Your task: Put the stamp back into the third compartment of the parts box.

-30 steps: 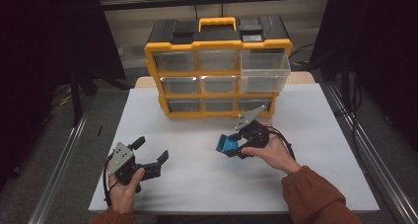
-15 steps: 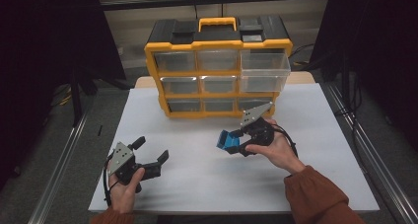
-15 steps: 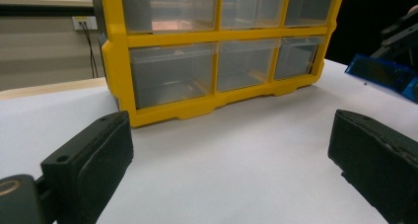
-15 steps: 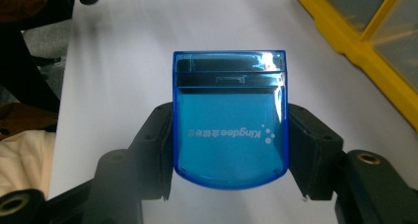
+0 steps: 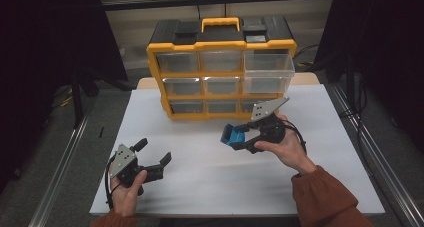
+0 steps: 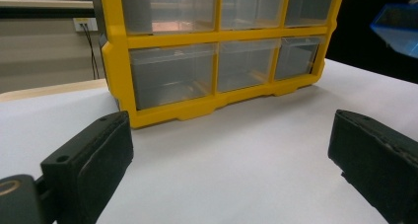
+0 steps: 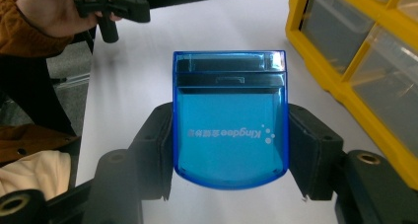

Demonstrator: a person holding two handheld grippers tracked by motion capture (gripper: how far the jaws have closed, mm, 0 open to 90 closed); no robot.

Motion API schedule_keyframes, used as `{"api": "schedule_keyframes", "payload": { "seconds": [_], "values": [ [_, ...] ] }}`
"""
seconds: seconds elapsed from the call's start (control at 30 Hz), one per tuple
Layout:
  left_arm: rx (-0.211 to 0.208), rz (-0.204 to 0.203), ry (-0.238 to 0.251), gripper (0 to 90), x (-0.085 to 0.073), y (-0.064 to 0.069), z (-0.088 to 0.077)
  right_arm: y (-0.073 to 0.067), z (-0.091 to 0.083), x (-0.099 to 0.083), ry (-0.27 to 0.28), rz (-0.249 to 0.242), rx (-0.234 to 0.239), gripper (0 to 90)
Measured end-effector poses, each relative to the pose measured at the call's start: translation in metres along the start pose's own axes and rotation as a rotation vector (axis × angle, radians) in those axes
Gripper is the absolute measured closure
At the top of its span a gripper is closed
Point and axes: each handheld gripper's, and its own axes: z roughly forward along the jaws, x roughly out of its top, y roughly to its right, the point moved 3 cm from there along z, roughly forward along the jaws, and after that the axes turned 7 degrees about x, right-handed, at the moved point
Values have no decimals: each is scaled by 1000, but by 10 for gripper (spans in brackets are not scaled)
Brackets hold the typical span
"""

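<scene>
Two grippers are sharing the work: the right gripper (image 5: 239,137) is clamping a blue box (image 7: 230,118) by its sides, lifting it clear above the table (image 5: 210,182) just before the yellow drawer cabinet (image 5: 220,69), probably for stowing, while the left gripper (image 5: 152,159) is resting wide open and empty nearby, likely waiting.
</scene>
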Motion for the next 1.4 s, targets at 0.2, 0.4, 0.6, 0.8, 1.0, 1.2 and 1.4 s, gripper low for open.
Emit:
{"api": "schedule_keyframes", "payload": {
  "seconds": [0.2, 0.4, 0.6, 0.8, 1.0, 1.2, 1.4],
  "values": [
    [8, 8, -2, 35, 1, 0, -1, -3, -3, 10, 11, -17, 0, 423],
    [1, 8, 4, 35, 1, 1, -1, -4, -5, 20, 27, -31, 2, 423],
    [1, 8, 4, 35, 1, 1, -2, -3, -14, 28, 29, -27, -9, 423],
    [-3, 6, 6, 36, 1, 0, -2, -2, -23, 37, 30, -40, -22, 423],
    [-4, 2, 8, 36, 1, 0, -1, 0, -39, 52, 32, -58, -51, 423],
    [-2, -6, 9, 35, 1, 1, -2, 2, -52, 65, 30, -72, -70, 423],
    [-4, 0, 8, 36, 2, 0, -2, 1, -61, 78, 28, -89, -81, 423]
  ]
}}
